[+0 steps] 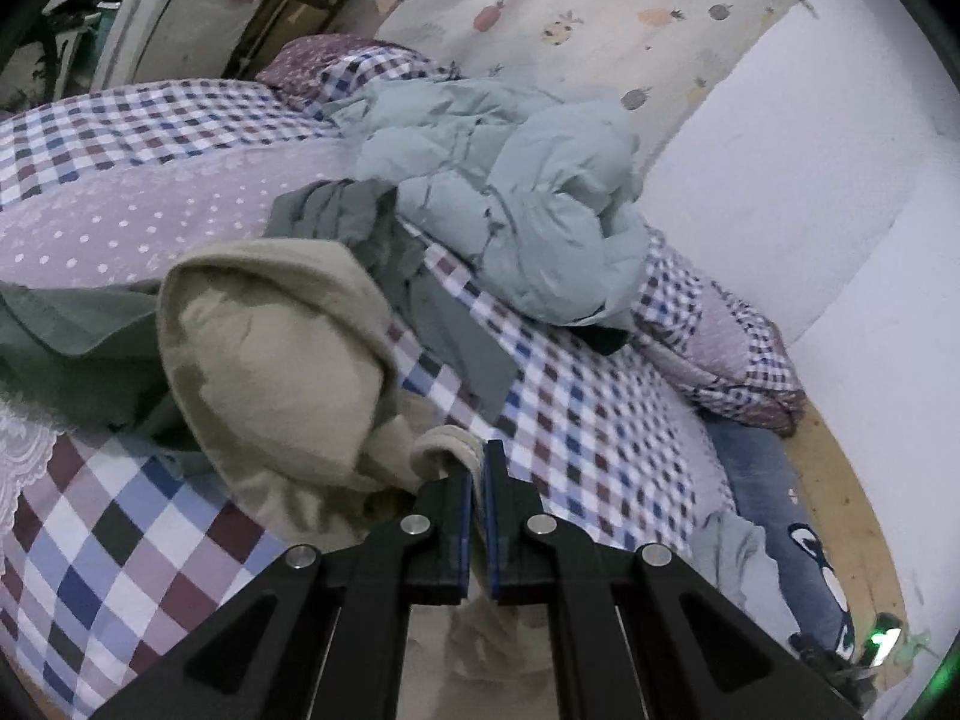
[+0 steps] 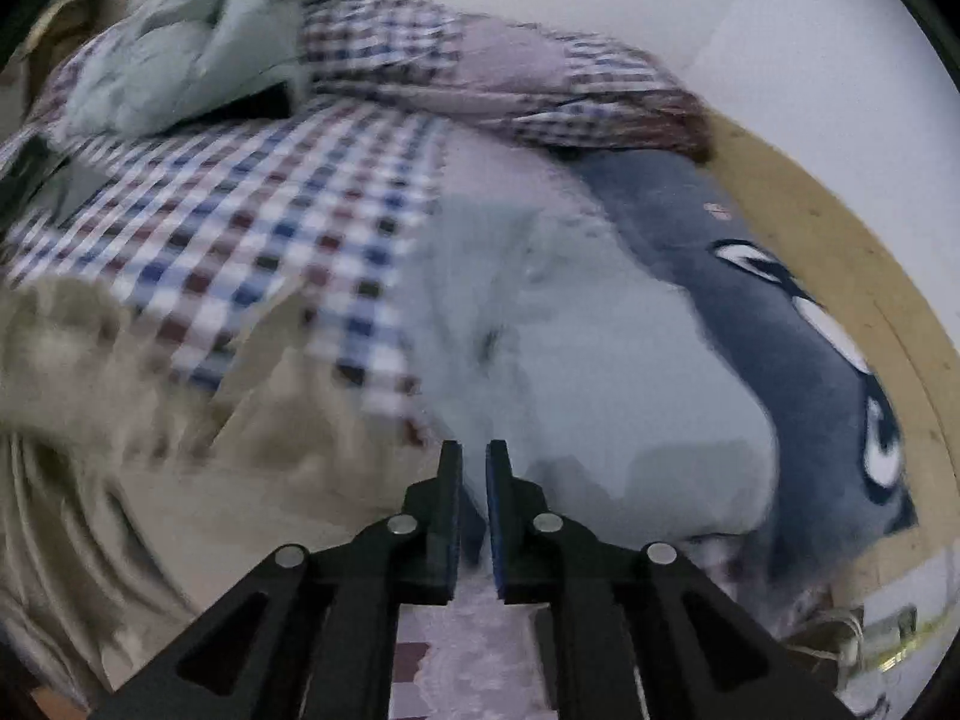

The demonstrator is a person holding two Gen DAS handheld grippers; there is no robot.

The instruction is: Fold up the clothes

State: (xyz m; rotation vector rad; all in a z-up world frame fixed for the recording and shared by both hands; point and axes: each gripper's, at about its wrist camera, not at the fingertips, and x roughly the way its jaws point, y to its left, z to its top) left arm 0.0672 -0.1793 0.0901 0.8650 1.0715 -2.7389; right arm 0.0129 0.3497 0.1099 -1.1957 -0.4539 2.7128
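Observation:
My left gripper [image 1: 478, 456] is shut on a rolled edge of a beige hooded garment [image 1: 270, 360], which lies bunched on the checked bedsheet [image 1: 600, 420] just ahead and to the left of it. The same beige garment [image 2: 90, 408] fills the lower left of the blurred right wrist view. My right gripper [image 2: 474, 456] hovers over a pale grey garment [image 2: 570, 360], its jaws a narrow gap apart with nothing pressed between the pads.
A pale green puffy jacket [image 1: 510, 192] and a grey-green garment [image 1: 360, 222] are heaped further back on the bed. A checked pillow [image 1: 720, 348] lies at the right edge. Blue jeans with a cartoon patch [image 2: 780, 330] hang beside the wooden bed frame [image 2: 870, 276]. White wall on the right.

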